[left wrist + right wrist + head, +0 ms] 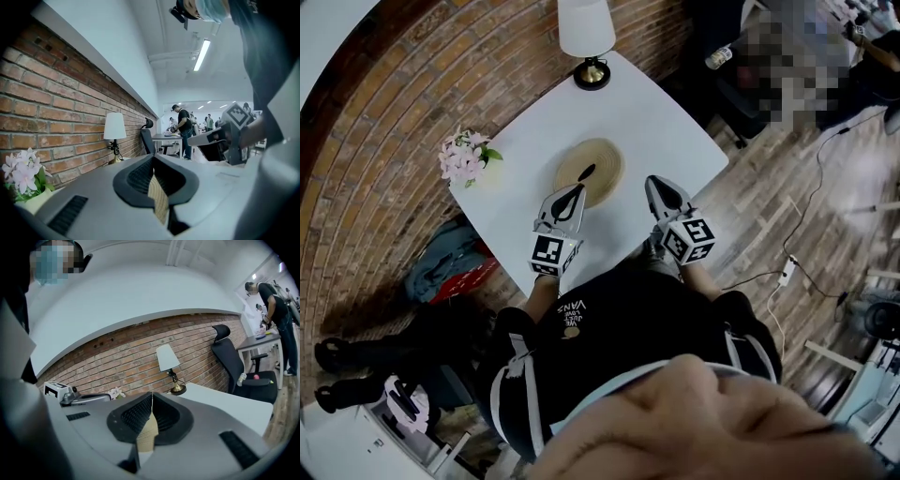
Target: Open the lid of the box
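A round tan woven box [598, 167] with a dark handle on its lid lies in the middle of the white table [666, 122]. My left gripper [575, 192] hangs over the box's near edge, shut with nothing held. To the box's right my right gripper [657, 186] is likewise shut and empty. In the left gripper view the jaws [153, 158] meet, and a strip of the woven box [160, 200] shows below them. The right gripper view shows its jaws [151, 397] closed, with the woven box [146, 433] beneath.
A white-shaded lamp [587, 37] stands at the table's far corner, and pink flowers [465, 157] at its left corner. A brick wall [412, 112] runs along the far side. A black office chair [234, 359] and people stand farther off. A cable and power strip [786, 272] lie on the wooden floor.
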Motion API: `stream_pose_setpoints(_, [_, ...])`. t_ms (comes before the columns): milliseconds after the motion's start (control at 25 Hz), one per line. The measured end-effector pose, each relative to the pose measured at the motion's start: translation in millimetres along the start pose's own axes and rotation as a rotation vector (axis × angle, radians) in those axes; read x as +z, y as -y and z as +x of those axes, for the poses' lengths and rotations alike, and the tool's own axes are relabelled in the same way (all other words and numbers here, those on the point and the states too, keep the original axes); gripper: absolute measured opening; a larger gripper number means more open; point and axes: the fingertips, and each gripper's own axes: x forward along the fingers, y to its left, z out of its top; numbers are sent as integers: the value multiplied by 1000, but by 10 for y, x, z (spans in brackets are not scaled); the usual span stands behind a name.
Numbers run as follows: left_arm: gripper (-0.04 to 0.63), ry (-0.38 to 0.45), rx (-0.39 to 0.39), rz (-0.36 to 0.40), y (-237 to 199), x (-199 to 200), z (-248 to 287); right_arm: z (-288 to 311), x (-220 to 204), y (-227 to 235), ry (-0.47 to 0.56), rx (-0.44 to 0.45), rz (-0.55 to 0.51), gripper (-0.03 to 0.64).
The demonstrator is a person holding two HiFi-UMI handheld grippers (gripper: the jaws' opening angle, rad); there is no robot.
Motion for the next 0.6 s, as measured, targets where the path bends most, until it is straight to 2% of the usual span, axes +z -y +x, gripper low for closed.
stream_pose_setpoints(160, [11,-11,50,0,-32,-27,89,131,-4,67,-27,74,-32,5])
stream_pose_setpoints(600, [12,-57,134,28,-117,-87,277,398,-23,283,-80,190,-79,5])
